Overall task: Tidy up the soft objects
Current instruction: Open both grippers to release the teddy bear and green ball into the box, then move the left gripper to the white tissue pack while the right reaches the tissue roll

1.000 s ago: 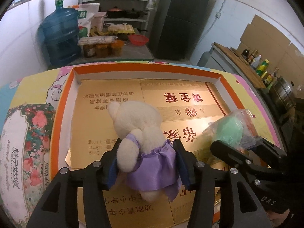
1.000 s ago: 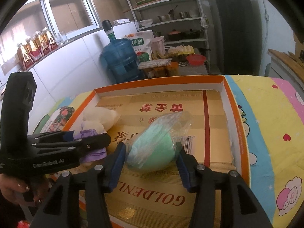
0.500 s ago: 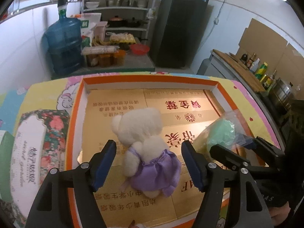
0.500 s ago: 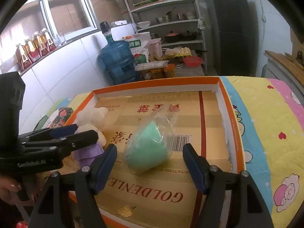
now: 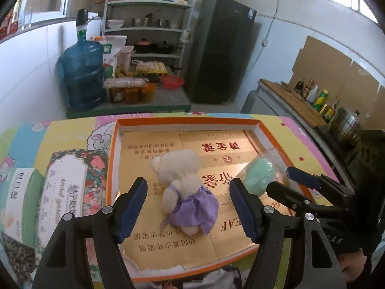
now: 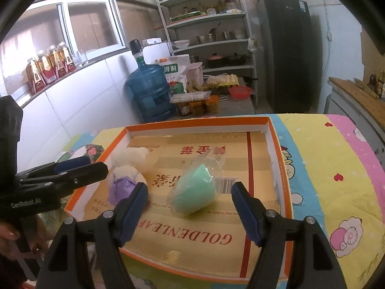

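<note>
A cream teddy bear in a purple dress point(image 5: 185, 187) lies face down in the orange-rimmed tray point(image 5: 112, 159), which is lined with gold cardboard. My left gripper point(image 5: 188, 183) hangs above and behind the bear. Its jaws are open wide and the blue pads are clear of the bear. To the bear's right lies a green soft ball in a clear plastic bag point(image 6: 195, 192). My right gripper point(image 6: 189, 187) is open too, above and short of the bag, touching nothing. Each view shows the other tool: the left gripper point(image 6: 96, 165) and the right gripper point(image 5: 279, 180).
A floral box point(image 5: 69, 187) and a green-and-white box point(image 5: 16, 192) lie left of the tray on a cartoon-print quilt point(image 6: 336, 168). A person's hand point(image 6: 9, 238) holds the left tool. Beyond the table are a blue water jug point(image 5: 83, 74), shelves and a dark fridge point(image 5: 219, 48).
Both grippers opened, the left off the bear and the right off the green bag. Both then drew back and upward. The two soft things stay lying in the tray.
</note>
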`<state>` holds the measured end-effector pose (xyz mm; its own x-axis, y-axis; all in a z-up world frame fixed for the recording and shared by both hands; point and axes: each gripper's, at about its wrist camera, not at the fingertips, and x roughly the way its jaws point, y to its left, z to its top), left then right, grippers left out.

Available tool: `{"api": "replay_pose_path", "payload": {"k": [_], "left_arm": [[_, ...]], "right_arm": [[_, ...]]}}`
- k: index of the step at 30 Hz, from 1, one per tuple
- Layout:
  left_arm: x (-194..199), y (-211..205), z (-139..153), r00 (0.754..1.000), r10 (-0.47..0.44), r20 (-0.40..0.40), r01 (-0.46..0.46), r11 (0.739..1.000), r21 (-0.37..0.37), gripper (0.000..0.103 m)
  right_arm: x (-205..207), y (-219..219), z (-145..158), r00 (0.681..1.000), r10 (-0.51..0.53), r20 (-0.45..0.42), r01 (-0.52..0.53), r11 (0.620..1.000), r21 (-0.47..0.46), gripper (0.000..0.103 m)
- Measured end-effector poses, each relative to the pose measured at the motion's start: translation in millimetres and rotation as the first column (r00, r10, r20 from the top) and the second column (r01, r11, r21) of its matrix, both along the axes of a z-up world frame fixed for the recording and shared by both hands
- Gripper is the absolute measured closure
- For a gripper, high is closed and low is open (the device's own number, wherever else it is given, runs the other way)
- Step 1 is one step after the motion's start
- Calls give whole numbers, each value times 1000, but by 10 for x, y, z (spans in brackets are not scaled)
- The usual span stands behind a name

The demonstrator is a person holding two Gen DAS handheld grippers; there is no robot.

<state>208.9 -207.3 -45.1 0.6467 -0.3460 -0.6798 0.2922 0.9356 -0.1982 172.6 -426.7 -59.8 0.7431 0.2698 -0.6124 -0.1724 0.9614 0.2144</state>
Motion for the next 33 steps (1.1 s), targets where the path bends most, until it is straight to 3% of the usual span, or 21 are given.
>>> {"api": "replay_pose_path", "payload": {"k": [17,26,33], "left_arm": [[-611,434,431,990,34,134,-32,999,-14,31],[-1020,863,597,968,72,240,-60,997,-58,31],[-1281,1148,639,958,96,269,-88,995,-39,31]], "right_arm": [[-524,398,430,995,30,96,-29,1000,-12,31],[-777,719,563,988,75,138,-73,997,-20,31],[-974,1030,643,979,108,173,-102,994,-39,31]]}}
